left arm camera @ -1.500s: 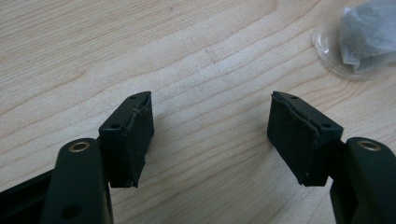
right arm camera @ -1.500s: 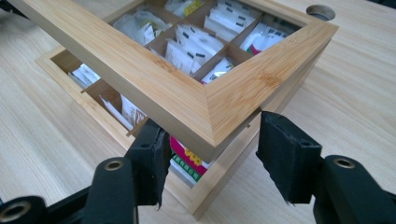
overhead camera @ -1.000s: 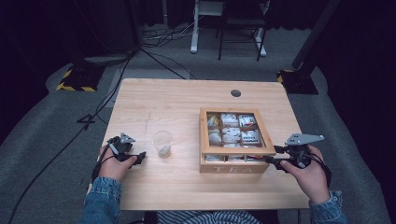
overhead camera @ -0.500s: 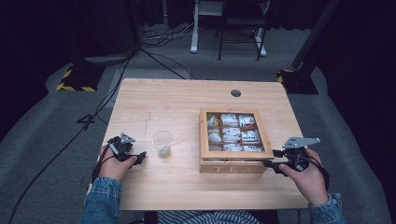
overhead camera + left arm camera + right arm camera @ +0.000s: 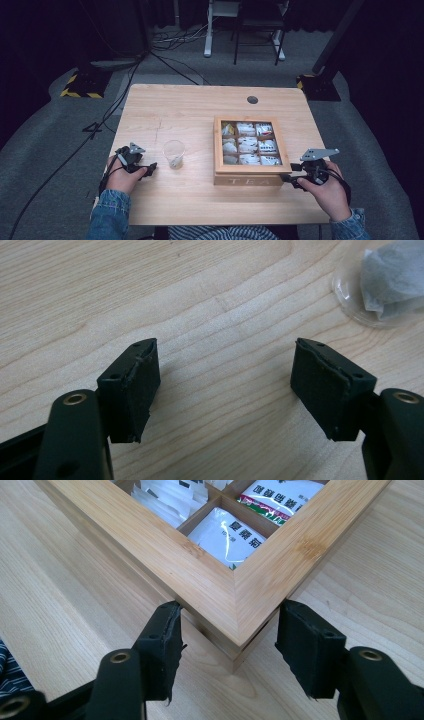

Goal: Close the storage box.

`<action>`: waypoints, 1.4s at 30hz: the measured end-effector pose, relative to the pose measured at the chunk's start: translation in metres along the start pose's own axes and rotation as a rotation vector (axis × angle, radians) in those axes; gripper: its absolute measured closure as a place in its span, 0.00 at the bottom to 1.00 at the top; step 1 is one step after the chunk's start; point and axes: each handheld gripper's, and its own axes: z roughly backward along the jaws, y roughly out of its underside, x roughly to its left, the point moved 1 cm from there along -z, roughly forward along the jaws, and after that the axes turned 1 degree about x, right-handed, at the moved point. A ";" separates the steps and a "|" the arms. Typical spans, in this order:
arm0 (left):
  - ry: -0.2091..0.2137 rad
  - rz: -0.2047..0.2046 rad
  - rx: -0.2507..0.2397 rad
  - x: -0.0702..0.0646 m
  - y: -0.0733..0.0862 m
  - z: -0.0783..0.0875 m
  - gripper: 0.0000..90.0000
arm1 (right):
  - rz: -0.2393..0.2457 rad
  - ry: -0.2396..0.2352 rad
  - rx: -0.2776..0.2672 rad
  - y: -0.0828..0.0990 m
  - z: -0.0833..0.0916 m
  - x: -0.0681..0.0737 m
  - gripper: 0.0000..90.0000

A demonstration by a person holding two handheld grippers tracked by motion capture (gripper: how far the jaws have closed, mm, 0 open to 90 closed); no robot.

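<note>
A wooden tea box (image 5: 248, 171) marked TEA stands right of the table's middle, its framed lid (image 5: 165, 555) down, with packaged tea bags (image 5: 247, 145) showing through it in their compartments. My right gripper (image 5: 288, 176) straddles the box's near right corner (image 5: 235, 630), and both pads touch the corner's two sides. A clear plastic cup (image 5: 174, 152) with a tea bag (image 5: 395, 275) in its bottom stands left of the box. My left gripper (image 5: 150, 168) rests low over bare wood left of the cup (image 5: 380, 290), jaws wide apart with nothing between them (image 5: 225, 385).
The wooden table (image 5: 190, 110) has a round cable hole (image 5: 252, 99) at its far side. Cables (image 5: 115, 100) trail off its left edge to the floor. Desk legs (image 5: 207, 30) and striped stand bases (image 5: 80, 87) stand beyond it.
My right gripper has shifted slightly toward the near edge at the box's corner. The left gripper and the cup have stayed put.
</note>
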 end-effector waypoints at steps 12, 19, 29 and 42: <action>0.000 -0.001 0.000 0.000 0.000 0.000 0.30 | 0.007 0.014 0.039 0.002 -0.007 0.000 0.46; 0.000 0.000 -0.002 0.000 0.000 -0.001 0.30 | 0.003 0.014 0.024 0.001 -0.006 0.000 0.38; 0.002 0.002 -0.049 -0.003 0.007 0.000 0.28 | -0.017 -0.013 -0.086 -0.009 0.003 -0.007 0.31; 0.009 -0.007 -0.098 -0.003 0.014 -0.002 0.23 | 0.009 0.027 -0.262 -0.025 0.014 -0.040 0.20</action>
